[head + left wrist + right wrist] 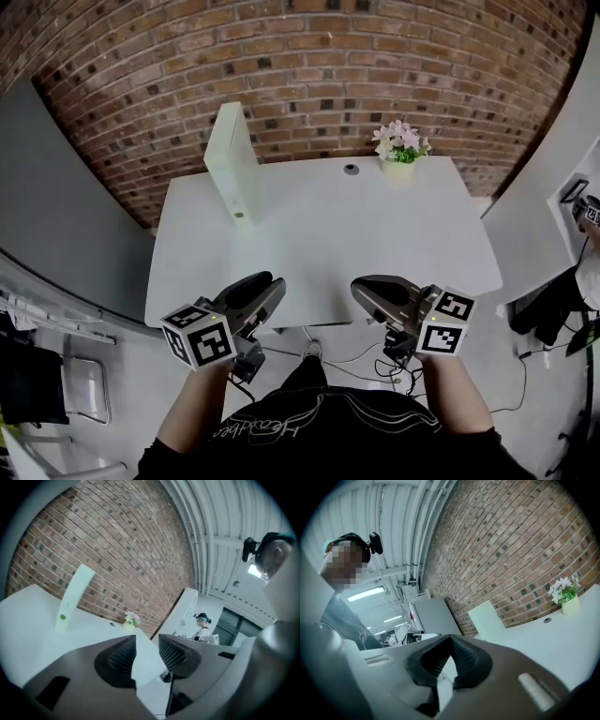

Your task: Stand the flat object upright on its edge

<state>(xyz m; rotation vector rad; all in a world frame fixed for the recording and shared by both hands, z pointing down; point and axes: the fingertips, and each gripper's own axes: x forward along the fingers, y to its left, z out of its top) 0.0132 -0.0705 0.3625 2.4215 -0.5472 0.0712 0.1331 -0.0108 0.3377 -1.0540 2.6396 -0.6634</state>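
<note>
**Pale green flat rectangular panel (234, 164) standing upright on its edge at the rear left of the white rectangular worktop (356, 244).**

I read the left tongs (267, 286) as partly open: the jaws stand apart, only bare worktop shows in the gap, and nothing is gripped. The right tongs (370, 286) are closed tip to tip and hold nothing. Both sit at the near edge of the worktop, well apart from the panel. At the rear edge the worktop carries a small pale yellow pot of pink and white flowers (400, 150), with a round dark cable port (351, 169) just to its left. A red-brown brick wall (328, 56) runs behind the worktop. A grey partition (56, 216) stands at the left. Loose black cables (375, 356) lie on the grey floor below the near edge.
</note>
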